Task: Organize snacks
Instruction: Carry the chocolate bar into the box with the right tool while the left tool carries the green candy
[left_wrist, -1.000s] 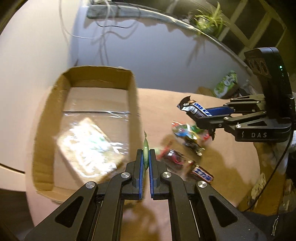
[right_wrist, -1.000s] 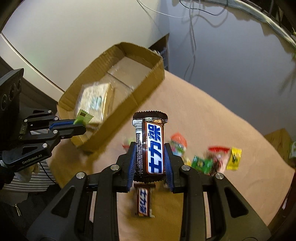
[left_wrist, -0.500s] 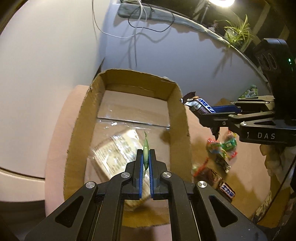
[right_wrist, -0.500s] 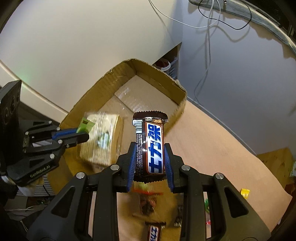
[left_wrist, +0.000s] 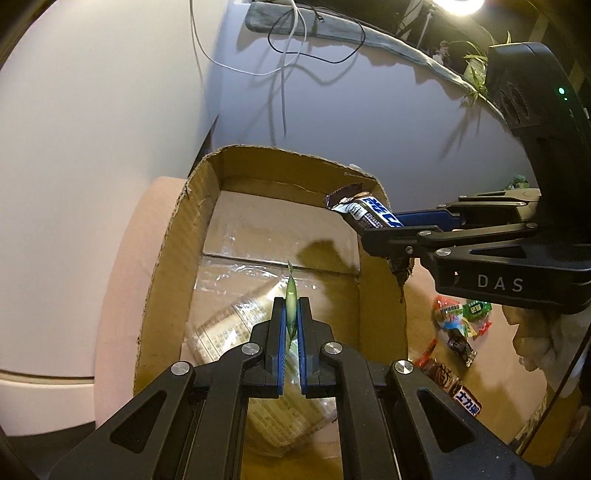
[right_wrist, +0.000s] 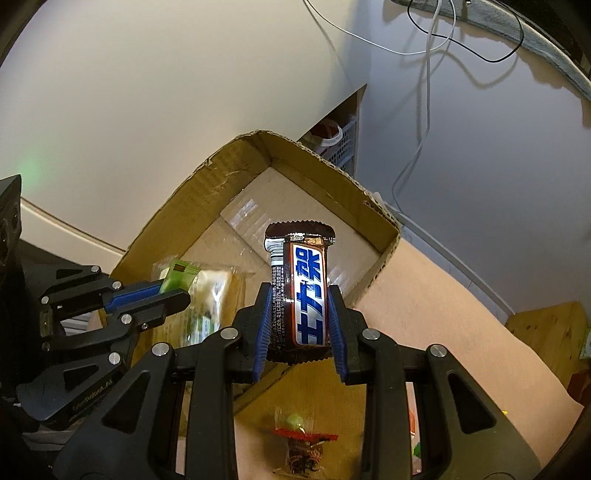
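1. Cardboard box (left_wrist: 173, 258): 1 clear-wrapped pack (left_wrist: 236, 325) inside.
2. Left gripper (left_wrist: 291, 317): fingers clamped on green sachet (left_wrist: 291, 295), above box.
3. Right gripper (right_wrist: 299, 314): fingers clamped on chocolate bar (right_wrist: 301, 291), at box rim.
4. Loose snacks (left_wrist: 458, 321) on worktop (right_wrist: 461, 332): unsorted.

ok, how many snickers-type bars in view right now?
2. One chocolate bar gripped by the right gripper above the cardboard box; a second bar on the table right of it. More may be hidden.
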